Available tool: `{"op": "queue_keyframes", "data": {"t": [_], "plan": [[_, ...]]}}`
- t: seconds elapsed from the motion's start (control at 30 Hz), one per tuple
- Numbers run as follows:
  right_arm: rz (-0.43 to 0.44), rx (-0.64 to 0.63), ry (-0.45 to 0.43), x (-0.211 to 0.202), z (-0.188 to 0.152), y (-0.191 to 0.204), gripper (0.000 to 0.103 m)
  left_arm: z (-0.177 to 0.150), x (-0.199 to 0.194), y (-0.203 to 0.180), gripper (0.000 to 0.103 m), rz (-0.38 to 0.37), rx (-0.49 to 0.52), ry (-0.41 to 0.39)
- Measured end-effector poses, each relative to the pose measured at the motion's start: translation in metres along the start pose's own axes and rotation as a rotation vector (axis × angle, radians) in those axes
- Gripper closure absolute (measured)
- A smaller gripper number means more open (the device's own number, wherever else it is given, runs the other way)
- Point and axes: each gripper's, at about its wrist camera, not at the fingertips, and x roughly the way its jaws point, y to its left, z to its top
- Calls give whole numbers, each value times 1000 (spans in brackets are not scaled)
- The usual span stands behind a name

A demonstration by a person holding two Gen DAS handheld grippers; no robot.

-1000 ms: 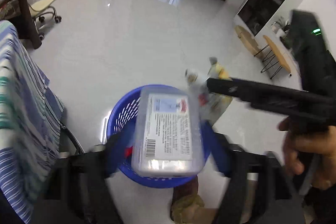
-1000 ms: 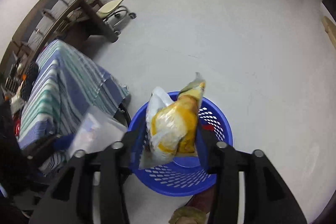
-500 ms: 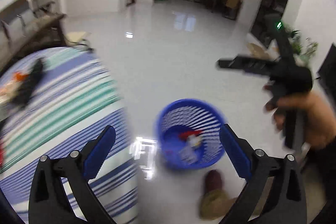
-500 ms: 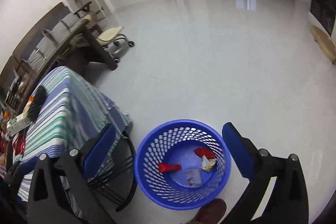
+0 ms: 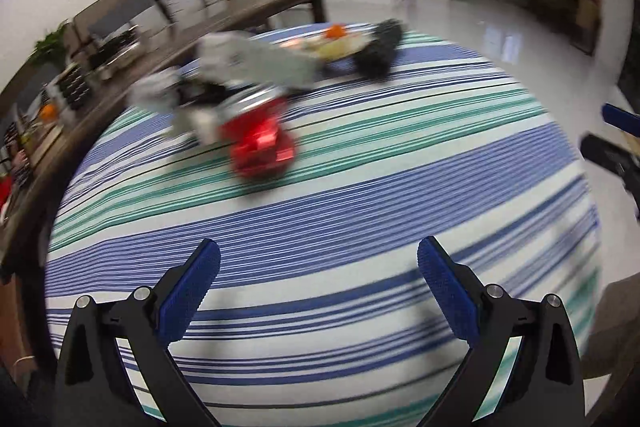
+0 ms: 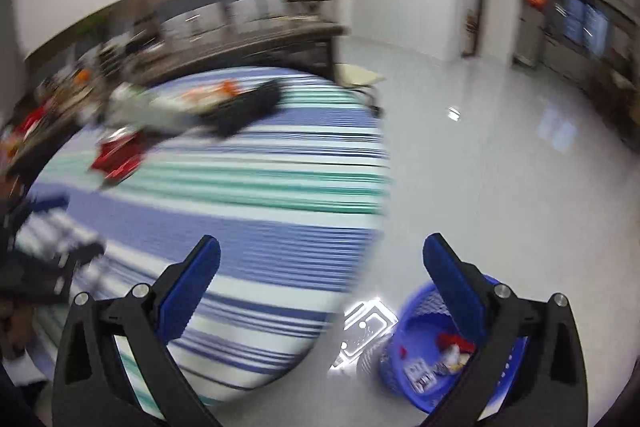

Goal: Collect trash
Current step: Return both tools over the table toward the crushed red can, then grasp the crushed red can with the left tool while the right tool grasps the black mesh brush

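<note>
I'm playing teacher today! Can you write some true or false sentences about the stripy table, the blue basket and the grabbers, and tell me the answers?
1. Both grabbers are open with nothing in them. True: the left gripper and the right gripper are empty.
2. The blue basket sits on the table. False: it stands on the floor.
3. The basket is empty. False: trash lies inside.
4. A crushed red can lies on the striped tablecloth. True.

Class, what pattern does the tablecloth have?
The tablecloth has blue, white and teal-green stripes, clearest in the left wrist view.
</note>
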Motion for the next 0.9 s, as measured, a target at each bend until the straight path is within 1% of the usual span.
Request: {"op": "queue_keyframes", "data": {"t": [0.1, 0.13, 0.2, 0.33, 0.43, 0.47, 0.53, 0.6, 0.67, 0.83, 0.87, 0.9], "plan": [[21, -69, 13, 11, -2, 33, 5, -5, 10, 22, 5, 14, -27, 27], [28, -72, 20, 14, -3, 37, 5, -9, 13, 30, 5, 7, -41, 44], [51, -68, 33, 20, -5, 43, 5, -7, 19, 38, 5, -35, -75, 53], [77, -83, 26, 22, -7, 56, 5, -2, 28, 34, 5, -52, -81, 71], [92, -102, 5, 19, -10, 62, 5, 2, 35, 39, 4, -85, -120, 92], [94, -107, 1, 16, -11, 63, 5, 6, 38, 43, 4, -82, -146, 97], [96, -115, 2, 18, -13, 65, 5, 15, 49, 52, 4, -48, -191, 99], [86, -126, 10, 20, -15, 65, 5, 25, 59, 57, 5, -53, -218, 92], [82, -135, 13, 20, -16, 64, 5, 39, 70, 56, 5, -54, -217, 94], [81, -145, -7, 15, -13, 59, 5, 62, 86, 40, 5, -58, -155, 89], [81, -144, -10, 14, -13, 59, 5, 63, 86, 38, 11, -59, -153, 84], [82, -143, -12, 14, -12, 58, 5, 65, 86, 36, 18, -66, -151, 73]]}}
